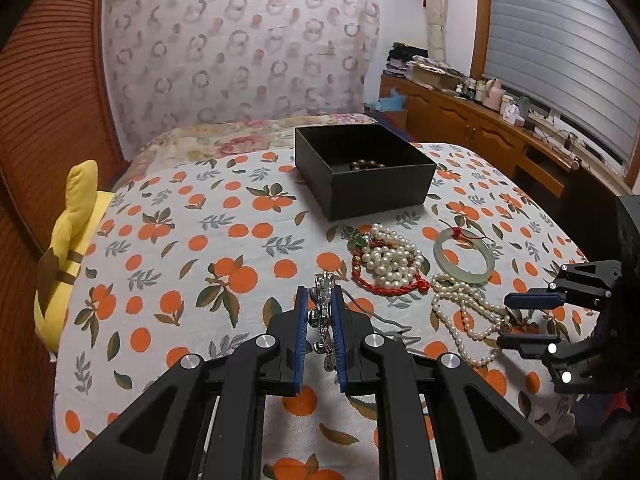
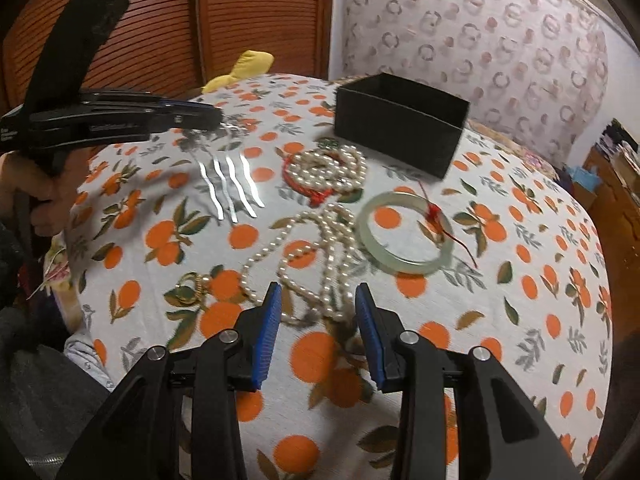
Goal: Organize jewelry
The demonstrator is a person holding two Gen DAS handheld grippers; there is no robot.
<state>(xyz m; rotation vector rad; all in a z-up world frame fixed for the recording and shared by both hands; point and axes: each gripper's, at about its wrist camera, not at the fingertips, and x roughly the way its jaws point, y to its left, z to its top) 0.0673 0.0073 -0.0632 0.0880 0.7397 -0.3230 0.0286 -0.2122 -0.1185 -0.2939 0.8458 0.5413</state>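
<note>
My left gripper (image 1: 320, 300) is shut on a silver hair comb (image 1: 323, 308) and holds it above the bedspread; its prongs (image 2: 232, 188) hang down in the right wrist view. My right gripper (image 2: 316, 300) is open, just above a long pearl necklace (image 2: 312, 248), also in the left wrist view (image 1: 464, 312). A bunched pearl strand with a red cord (image 1: 390, 264) and a jade bangle (image 1: 464, 256) lie nearby. The black box (image 1: 360, 168) behind holds a brown bead bracelet (image 1: 366, 165).
A yellow plush toy (image 1: 68, 248) lies at the bed's left edge. A small gold pendant (image 2: 188, 292) sits left of the right gripper. A wooden cabinet (image 1: 480, 128) with bottles runs along the window at the right. A wooden slatted door (image 2: 180, 20) stands behind.
</note>
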